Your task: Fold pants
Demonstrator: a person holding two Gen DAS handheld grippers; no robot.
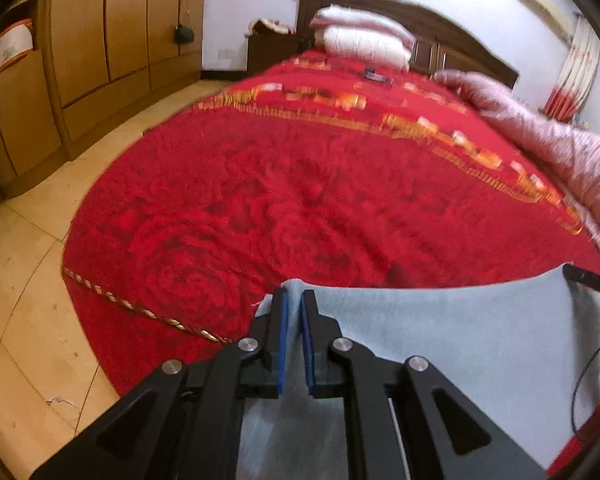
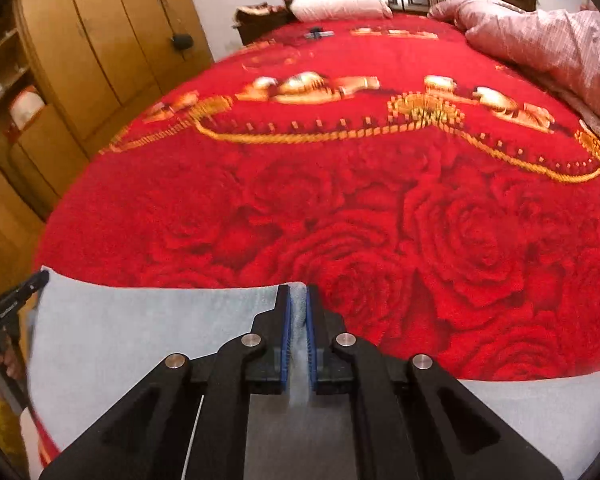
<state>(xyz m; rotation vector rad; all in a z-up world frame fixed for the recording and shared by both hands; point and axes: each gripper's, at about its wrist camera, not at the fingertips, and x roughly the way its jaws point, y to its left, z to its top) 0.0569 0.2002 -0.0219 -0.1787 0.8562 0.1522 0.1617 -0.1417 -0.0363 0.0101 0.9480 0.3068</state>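
Both my grippers pinch the pale blue pants (image 1: pixel 460 344): left gripper (image 1: pixel 293 300), right gripper (image 2: pixel 299 296). I see them stretched above the red blanket (image 2: pixel 340 208).

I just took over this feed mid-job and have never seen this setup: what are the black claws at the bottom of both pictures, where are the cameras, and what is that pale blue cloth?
No robot arm here: a person holds one two-finger gripper in each hand, and each carries a fisheye camera looking forward along its fingers. One picture comes from the left gripper, the other from the right gripper. Both look across a bed under a red rose-patterned blanket, with pillows at the headboard and a pink quilt along one side. The pale blue cloth is the pants. Each gripper is closed on their upper edge, so the fabric stretches between them above the blanket. Each gripper also shows at the edge of the other's picture.
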